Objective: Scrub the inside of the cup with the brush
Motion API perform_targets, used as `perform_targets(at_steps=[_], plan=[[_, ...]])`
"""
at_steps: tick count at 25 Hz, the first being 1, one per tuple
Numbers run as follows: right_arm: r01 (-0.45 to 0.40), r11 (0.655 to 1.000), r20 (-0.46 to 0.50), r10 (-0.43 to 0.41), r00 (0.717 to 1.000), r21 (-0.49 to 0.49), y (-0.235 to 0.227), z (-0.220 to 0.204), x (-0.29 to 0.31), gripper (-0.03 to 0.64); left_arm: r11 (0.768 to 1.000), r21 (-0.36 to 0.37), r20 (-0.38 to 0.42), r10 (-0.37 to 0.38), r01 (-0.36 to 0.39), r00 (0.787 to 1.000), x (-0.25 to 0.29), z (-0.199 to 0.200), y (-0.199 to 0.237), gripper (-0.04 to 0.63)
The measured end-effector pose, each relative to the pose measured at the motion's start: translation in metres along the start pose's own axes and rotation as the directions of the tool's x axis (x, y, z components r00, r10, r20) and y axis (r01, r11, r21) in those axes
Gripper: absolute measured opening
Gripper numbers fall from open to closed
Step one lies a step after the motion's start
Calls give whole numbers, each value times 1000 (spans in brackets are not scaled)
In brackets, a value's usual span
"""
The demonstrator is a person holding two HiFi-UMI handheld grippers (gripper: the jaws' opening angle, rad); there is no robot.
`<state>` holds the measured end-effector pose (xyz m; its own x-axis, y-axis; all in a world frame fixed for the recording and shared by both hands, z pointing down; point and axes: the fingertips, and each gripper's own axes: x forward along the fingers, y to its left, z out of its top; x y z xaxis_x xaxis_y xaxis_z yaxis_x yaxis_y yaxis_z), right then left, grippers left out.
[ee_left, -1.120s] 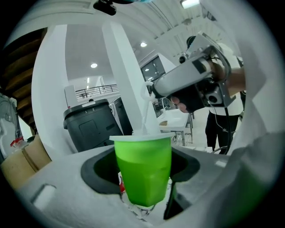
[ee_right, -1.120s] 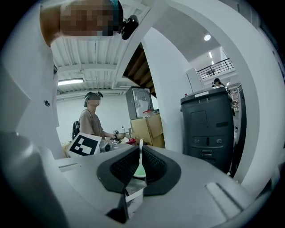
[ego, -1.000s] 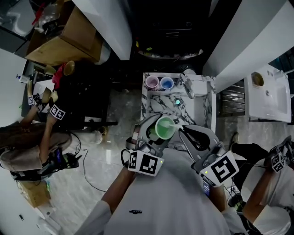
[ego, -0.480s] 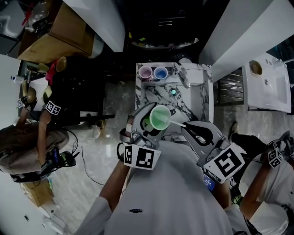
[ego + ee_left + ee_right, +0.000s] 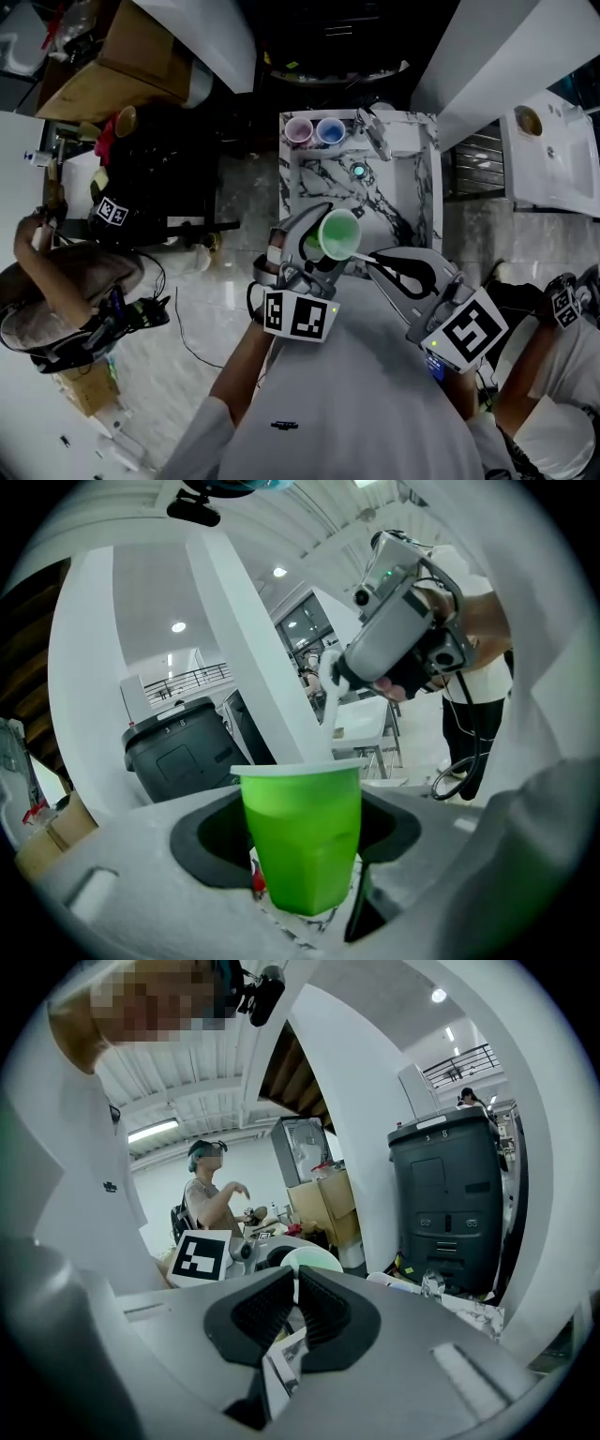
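A green cup [image 5: 338, 233] is held tilted over the marble sink, with my left gripper [image 5: 322, 247] shut on its body. In the left gripper view the green cup [image 5: 302, 836] stands upright between the jaws. A white brush handle [image 5: 327, 716] slants down into its mouth from my right gripper [image 5: 401, 639]. In the head view, my right gripper [image 5: 374, 259] sits just right of the cup, shut on the thin white brush handle [image 5: 361, 252]. The right gripper view shows the jaws pinched on the handle [image 5: 294, 1290], with the cup's rim [image 5: 315, 1259] beyond. The brush head is hidden inside the cup.
A marble sink [image 5: 417, 202] with a faucet [image 5: 375, 141] and drain [image 5: 359, 172] lies below the cup. A pink cup [image 5: 298, 130] and a blue cup [image 5: 329, 130] stand at its far left corner. People with grippers are at the left [image 5: 66, 281] and right [image 5: 562, 309]. A black bin [image 5: 178, 752] stands nearby.
The cup and both grippers stay together over the sink, shifting only slightly in view. The brush handle remains in the cup and both grips hold.
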<state>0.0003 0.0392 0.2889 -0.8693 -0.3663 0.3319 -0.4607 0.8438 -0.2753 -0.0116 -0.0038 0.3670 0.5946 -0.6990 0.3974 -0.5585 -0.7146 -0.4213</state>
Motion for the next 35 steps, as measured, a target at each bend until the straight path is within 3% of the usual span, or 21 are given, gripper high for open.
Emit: perform_targets(at_steps=[5, 8, 16, 24, 29, 35], plan=[[34, 999, 18, -34, 999, -19, -13, 8, 1, 25, 997, 67, -27, -30, 31, 999, 1, -3, -16, 290], [64, 997, 22, -63, 998, -32, -26, 14, 1, 25, 997, 65, -26, -43, 45, 999, 0, -1, -17, 290], [95, 995, -55, -97, 994, -35, -37, -6, -8, 25, 993, 113, -23, -26, 29, 999, -2, 0, -7, 290], [22, 999, -113, -26, 993, -38, -20, -20, -8, 25, 991, 128, -33, -30, 34, 999, 2, -3, -2, 290], [-47, 999, -79, 46, 996, -11, -5, -15, -2, 25, 992, 126, -39, -28, 33, 999, 5, -7, -4, 290], [-52, 999, -33, 52, 998, -5, -7, -5, 7, 25, 991, 129, -41, -39, 44, 998, 5, -6, -14, 290]])
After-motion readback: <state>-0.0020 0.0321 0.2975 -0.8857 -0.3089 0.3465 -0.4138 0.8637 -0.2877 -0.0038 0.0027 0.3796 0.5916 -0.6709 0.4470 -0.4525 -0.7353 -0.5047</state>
